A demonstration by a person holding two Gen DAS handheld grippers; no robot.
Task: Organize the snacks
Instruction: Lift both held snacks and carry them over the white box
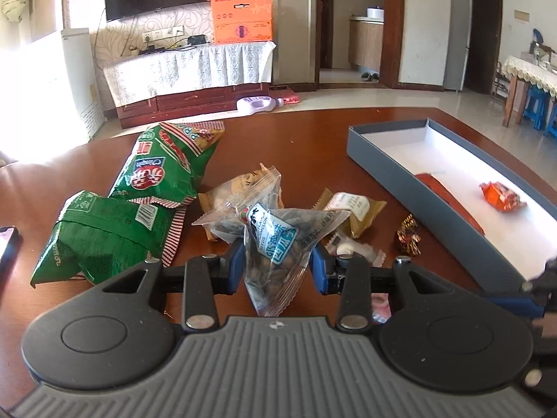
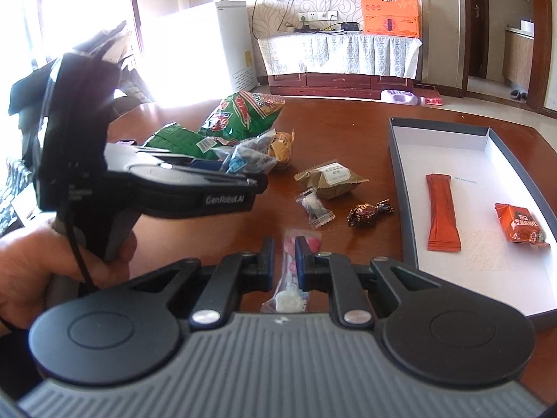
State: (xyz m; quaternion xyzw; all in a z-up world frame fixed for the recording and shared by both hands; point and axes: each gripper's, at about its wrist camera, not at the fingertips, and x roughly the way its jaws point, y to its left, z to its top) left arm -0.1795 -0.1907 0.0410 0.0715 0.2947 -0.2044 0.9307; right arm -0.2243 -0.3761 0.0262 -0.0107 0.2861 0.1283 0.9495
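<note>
Left gripper (image 1: pixel 276 264): jaws clamped on a clear packet, tilted downward.
Right gripper (image 2: pixel 283 261): jaws pinched on a pink-white wrapper.
Left hand (image 2: pixel 45 271): wrapped around its handle.

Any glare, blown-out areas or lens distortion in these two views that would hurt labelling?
Left wrist view: sunlight blows out the left edge and glares on the brown wooden table; fisheye bends the grey shallow box; the clear seed packet stays sharp. Right wrist view: the window is overexposed and silhouettes the left gripper; the table edge curves; the pink-and-white candy wrapper is readable.
</note>
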